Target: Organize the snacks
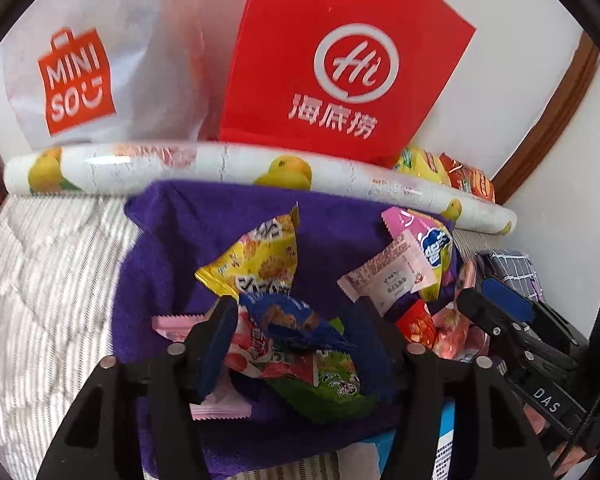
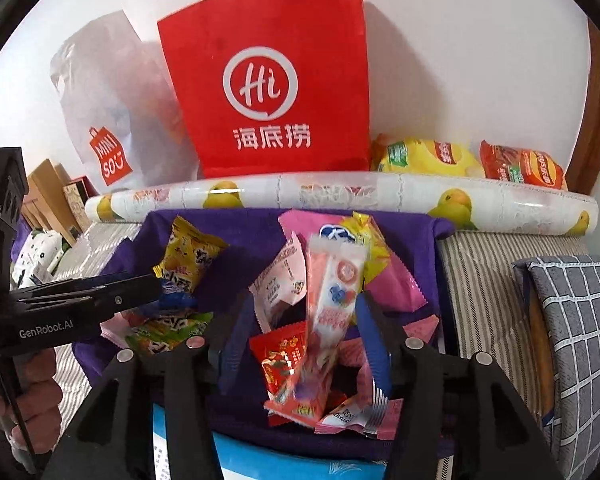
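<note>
Small snack packets lie piled on a purple towel (image 1: pixel 164 280), also in the right wrist view (image 2: pixel 244 228). My left gripper (image 1: pixel 296 320) is open over the pile, its jaws either side of a blue cookie packet (image 1: pixel 296 316) and a red-green packet (image 1: pixel 300 364). A yellow cookie packet (image 1: pixel 256 256) lies just beyond. My right gripper (image 2: pixel 300 320) is open, its jaws either side of a long pink-white packet (image 2: pixel 332 292) that stands tilted over a red packet (image 2: pixel 284 356). Pink packets (image 2: pixel 388 280) lie behind.
A red paper bag (image 2: pixel 272 92) and a white Miniso bag (image 2: pixel 104 120) stand at the wall behind a rolled fruit-print sheet (image 2: pixel 340 196). Yellow (image 2: pixel 424 156) and orange chip bags (image 2: pixel 524 164) lie back right. A checked cushion (image 2: pixel 572 320) is at right. Striped cloth (image 1: pixel 48 280) lies left.
</note>
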{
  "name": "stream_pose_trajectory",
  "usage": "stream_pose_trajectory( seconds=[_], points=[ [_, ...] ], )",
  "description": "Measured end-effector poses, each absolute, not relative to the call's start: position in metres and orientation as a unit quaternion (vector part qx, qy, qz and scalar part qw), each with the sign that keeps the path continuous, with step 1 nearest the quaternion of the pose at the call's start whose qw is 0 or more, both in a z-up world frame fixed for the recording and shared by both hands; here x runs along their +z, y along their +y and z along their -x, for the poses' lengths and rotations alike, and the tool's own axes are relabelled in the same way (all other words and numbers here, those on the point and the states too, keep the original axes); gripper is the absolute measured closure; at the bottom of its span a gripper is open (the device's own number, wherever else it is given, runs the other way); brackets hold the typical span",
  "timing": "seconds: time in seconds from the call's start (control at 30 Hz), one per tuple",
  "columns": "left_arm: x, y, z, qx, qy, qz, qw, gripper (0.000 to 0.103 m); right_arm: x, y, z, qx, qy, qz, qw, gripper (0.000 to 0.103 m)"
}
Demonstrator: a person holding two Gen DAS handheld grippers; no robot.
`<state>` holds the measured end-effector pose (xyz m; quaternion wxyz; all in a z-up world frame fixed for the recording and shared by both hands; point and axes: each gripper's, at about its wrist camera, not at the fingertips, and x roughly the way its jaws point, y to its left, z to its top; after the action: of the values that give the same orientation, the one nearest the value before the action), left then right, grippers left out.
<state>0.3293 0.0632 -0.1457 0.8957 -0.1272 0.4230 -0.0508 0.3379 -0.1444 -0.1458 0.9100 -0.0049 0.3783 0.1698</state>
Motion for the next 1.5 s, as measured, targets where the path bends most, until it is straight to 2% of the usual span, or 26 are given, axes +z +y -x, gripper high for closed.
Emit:
stream_pose_trajectory(
  seconds=[0.23, 0.37, 0.5, 0.7, 0.73, 0.8, 1.07, 1.27, 1.5],
  points=[
    [-0.117, 0.061, -0.308, -0.051, 0.401, 0.098, 0.909, 0.028, -0.120, -0.155, -0.322, 0.178, 0.369, -0.042, 0.911, 0.037],
    [-0.105, 0.059, -0.287, -0.054, 0.398, 0.097, 0.911, 0.027, -0.101, -0.159, -0.292, 0.163, 0.366, -0.046, 0.915, 0.032],
    [-0.092, 0.054, -0.257, -0.061, 0.392, 0.098, 0.913, 0.024, -0.085, -0.164, -0.256, 0.117, 0.366, -0.028, 0.923, 0.031],
    [-0.078, 0.043, -0.201, -0.062, 0.382, 0.086, 0.918, 0.019, -0.066, -0.184, -0.198, 0.086, 0.373, -0.062, 0.922, 0.030],
    [-0.077, 0.041, -0.193, -0.059, 0.382, 0.080, 0.919, 0.019, -0.064, -0.185, -0.191, 0.067, 0.372, -0.053, 0.924, 0.028],
    [-0.074, 0.039, -0.176, -0.054, 0.378, 0.075, 0.921, 0.019, -0.059, -0.187, -0.172, 0.038, 0.365, -0.028, 0.930, 0.017],
    [-0.056, 0.020, -0.111, -0.052, 0.352, 0.053, 0.933, 0.013, -0.048, -0.202, -0.102, 0.013, 0.343, -0.026, 0.939, 0.002],
    [-0.056, 0.007, -0.080, -0.052, 0.349, 0.044, 0.935, 0.012, -0.046, -0.219, -0.068, 0.001, 0.350, -0.055, 0.935, 0.001],
    [-0.041, -0.001, -0.040, -0.048, 0.333, 0.037, 0.941, 0.012, -0.035, -0.223, -0.027, -0.013, 0.338, -0.041, 0.940, 0.001]
  ],
)
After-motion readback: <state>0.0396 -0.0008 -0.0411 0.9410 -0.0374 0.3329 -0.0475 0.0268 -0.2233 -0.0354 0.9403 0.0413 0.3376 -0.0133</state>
